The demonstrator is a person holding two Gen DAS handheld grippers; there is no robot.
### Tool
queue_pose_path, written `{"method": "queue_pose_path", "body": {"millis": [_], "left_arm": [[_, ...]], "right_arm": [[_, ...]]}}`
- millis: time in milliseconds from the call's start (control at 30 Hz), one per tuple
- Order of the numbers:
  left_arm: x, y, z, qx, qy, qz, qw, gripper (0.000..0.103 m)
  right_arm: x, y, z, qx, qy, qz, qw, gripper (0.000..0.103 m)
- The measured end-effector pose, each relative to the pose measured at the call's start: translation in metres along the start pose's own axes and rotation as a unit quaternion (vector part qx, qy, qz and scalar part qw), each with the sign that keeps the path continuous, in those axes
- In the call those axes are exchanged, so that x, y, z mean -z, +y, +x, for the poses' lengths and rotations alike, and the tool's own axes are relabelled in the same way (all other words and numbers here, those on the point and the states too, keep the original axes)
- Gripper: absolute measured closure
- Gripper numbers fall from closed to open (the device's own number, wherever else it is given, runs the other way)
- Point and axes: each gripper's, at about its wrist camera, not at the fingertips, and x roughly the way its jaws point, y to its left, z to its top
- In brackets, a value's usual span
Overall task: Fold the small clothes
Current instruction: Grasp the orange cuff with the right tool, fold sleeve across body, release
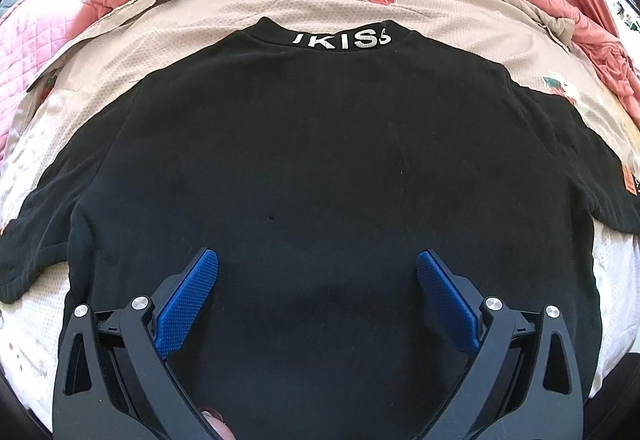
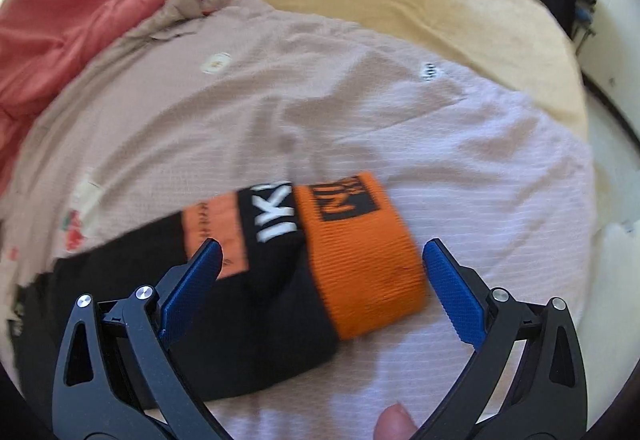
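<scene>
Both tools, left and right, gape above the black shirt.

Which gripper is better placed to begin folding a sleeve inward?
Probably the right gripper: its open jaws straddle the sleeve's orange cuff. The left gripper is open over the black shirt body.
</scene>
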Motion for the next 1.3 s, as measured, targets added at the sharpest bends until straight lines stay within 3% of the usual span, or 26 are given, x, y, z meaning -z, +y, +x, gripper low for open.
{"method": "queue_pose_path", "body": {"millis": [67,100,167,233,300,433,467,533,700,833,1000,1067,1133,1200,1300], "left_arm": [[0.002,0.000,-0.002,-0.001,0.001,0.000,1.0000,0.004],[0.002,0.001,-0.003,-0.002,0.001,-0.001,1.0000,0.004],[0.003,0.001,-0.008,-0.006,-0.002,-0.002,1.0000,0.004],[0.004,0.003,-0.014,-0.006,-0.006,-0.001,1.0000,0.004],[0.004,0.004,-0.019,-0.009,-0.008,-0.001,0.9999,0.004],[0.005,0.013,-0.028,-0.007,-0.015,-0.017,0.9997,0.004],[0.004,0.014,-0.030,-0.006,-0.016,-0.020,0.9997,0.004],[0.005,0.017,-0.034,-0.007,-0.018,-0.021,0.9996,0.004],[0.008,0.032,-0.044,-0.009,-0.027,-0.035,0.9990,0.004],[0.009,0.056,-0.051,-0.020,-0.031,-0.056,0.9977,0.004],[0.010,0.086,-0.048,-0.030,-0.029,-0.090,0.9950,0.004],[0.009,0.096,-0.044,-0.029,-0.023,-0.105,0.9938,0.004],[0.009,0.100,-0.043,-0.019,-0.021,-0.115,0.9930,0.004],[0.009,0.100,-0.043,-0.011,-0.021,-0.117,0.9929,0.004],[0.007,0.093,-0.043,0.000,-0.021,-0.113,0.9934,0.004]], "right_arm": [[0.001,0.001,0.000,-0.001,-0.002,-0.001,1.000,0.015],[0.001,0.000,0.001,-0.006,0.001,0.004,1.000,0.023],[0.000,-0.002,0.008,-0.014,0.013,0.018,1.000,0.041],[-0.001,-0.003,0.009,-0.034,0.014,0.028,0.999,0.069],[-0.002,0.001,0.002,-0.055,0.004,0.022,0.998,0.084],[-0.004,0.019,-0.017,-0.109,-0.028,-0.004,0.994,0.093],[-0.003,0.028,-0.024,-0.136,-0.038,-0.015,0.990,0.093],[0.001,0.045,-0.035,-0.151,-0.052,-0.042,0.986,0.094],[0.032,0.120,-0.066,-0.239,-0.060,-0.145,0.958,0.094],[0.084,0.191,-0.098,-0.315,-0.050,-0.240,0.917,0.094],[0.153,0.248,-0.117,-0.358,-0.026,-0.332,0.873,0.094],[0.182,0.264,-0.117,-0.364,-0.015,-0.379,0.851,0.089],[0.204,0.273,-0.112,-0.377,0.013,-0.415,0.828,0.075],[0.211,0.274,-0.114,-0.395,0.031,-0.422,0.815,0.071],[0.194,0.264,-0.131,-0.437,0.012,-0.403,0.804,0.056]]}}
